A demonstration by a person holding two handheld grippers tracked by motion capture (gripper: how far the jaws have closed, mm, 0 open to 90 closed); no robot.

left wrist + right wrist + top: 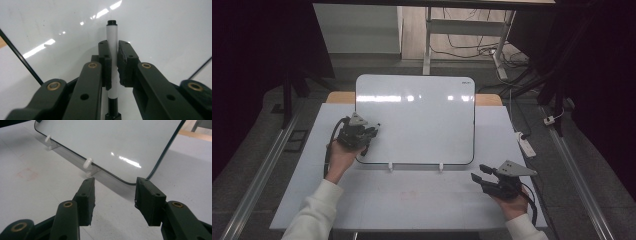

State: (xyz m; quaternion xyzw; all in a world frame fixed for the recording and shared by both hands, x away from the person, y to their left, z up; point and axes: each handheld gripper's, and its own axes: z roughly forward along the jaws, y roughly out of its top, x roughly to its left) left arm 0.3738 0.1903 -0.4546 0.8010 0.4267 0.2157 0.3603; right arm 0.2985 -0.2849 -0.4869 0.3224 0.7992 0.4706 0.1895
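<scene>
A white-barrelled marker (112,32) with a black end is clamped between the jaws of my left gripper (113,47) and points at the glossy whiteboard (160,27). In the high view the left gripper (373,128) is at the whiteboard's (417,120) lower left edge, which stands tilted on the white table (412,200). My right gripper (478,172) hovers over the table just off the board's lower right corner. The right gripper (115,195) is open with nothing between its jaws, facing the whiteboard's (120,142) rounded corner.
Two small white stands (87,164) (48,139) prop the board's lower edge. A faint reddish smudge (26,173) marks the table in front. On the floor at the right lies a white power strip (527,145); a desk frame with cables (462,42) stands beyond.
</scene>
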